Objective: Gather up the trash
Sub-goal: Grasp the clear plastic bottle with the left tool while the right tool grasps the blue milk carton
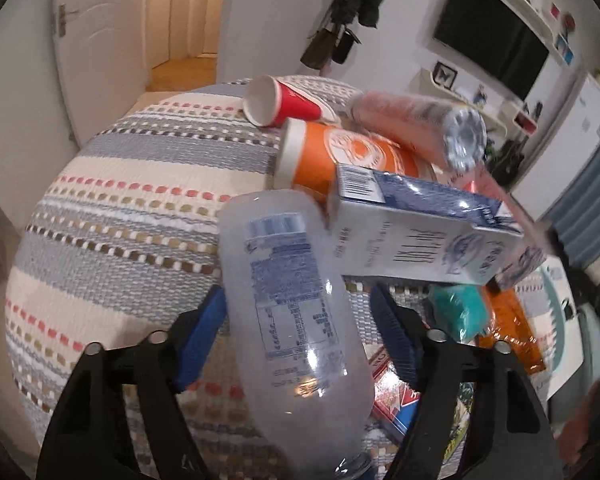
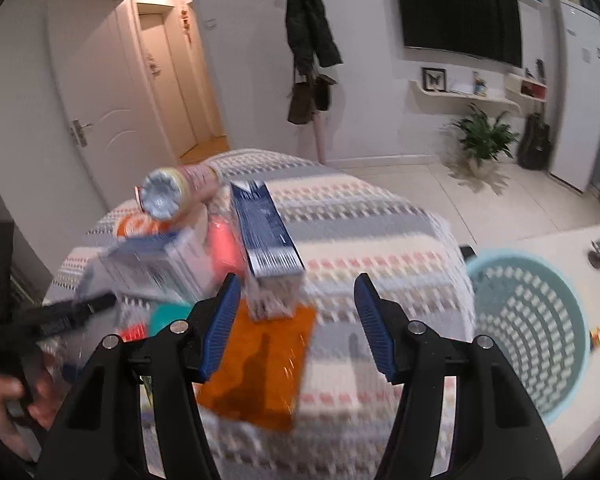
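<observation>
My left gripper (image 1: pixel 300 320) is open, its blue pads on either side of a clear plastic bottle (image 1: pixel 296 312) lying on the striped tablecloth (image 1: pixel 120 200); whether the pads touch it is unclear. Beyond it lie a white and blue carton (image 1: pixel 428 236), an orange paper cup (image 1: pixel 340 156), a red cup (image 1: pixel 280 102) and a pink bottle (image 1: pixel 420 124). My right gripper (image 2: pixel 296 320) is open and empty above an orange wrapper (image 2: pixel 260 364), near a blue carton (image 2: pixel 268 236). The pink bottle (image 2: pixel 176 190) also shows in the right wrist view.
A light blue mesh basket (image 2: pixel 532 328) stands to the right of the table on a white surface. A teal object (image 1: pixel 456 312) and a colourful flat packet (image 1: pixel 396 400) lie near the clear bottle. A door, a coat rack and a wall television stand behind.
</observation>
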{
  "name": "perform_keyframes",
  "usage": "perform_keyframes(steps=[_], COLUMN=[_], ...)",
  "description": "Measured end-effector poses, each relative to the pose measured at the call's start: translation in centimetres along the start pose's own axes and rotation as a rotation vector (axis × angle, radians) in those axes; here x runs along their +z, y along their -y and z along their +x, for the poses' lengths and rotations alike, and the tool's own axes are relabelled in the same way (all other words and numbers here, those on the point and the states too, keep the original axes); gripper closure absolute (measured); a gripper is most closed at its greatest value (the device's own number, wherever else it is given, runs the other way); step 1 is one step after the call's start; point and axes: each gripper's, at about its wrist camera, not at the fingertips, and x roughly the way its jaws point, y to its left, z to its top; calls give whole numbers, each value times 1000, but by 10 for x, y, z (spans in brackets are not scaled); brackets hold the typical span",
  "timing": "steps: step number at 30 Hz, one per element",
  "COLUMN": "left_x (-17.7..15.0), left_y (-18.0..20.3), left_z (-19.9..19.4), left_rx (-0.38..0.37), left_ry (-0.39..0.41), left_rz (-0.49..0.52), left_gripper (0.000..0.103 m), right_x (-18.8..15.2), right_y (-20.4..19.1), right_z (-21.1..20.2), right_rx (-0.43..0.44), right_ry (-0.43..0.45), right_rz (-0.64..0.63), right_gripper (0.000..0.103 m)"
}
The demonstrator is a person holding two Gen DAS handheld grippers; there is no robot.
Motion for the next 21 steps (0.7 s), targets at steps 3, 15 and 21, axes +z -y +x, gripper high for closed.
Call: perform_keyframes(steps=[3, 15, 21], left_x=[-3, -8, -7], left_y=[1, -24, -21], left_z=[3, -10, -18], left_rx=[-11, -121, -160], left_ry=[-15, -17, 2], left_rz=[34, 31, 27], left_gripper=[48, 49, 49], right_x=[18, 46, 39], right_y=[3, 11, 3], right_z=[27, 101, 109], right_rx=[15, 66, 127], right_ry=[-51, -207, -229], right_rz=[21, 35, 7], right_gripper=[39, 39, 62])
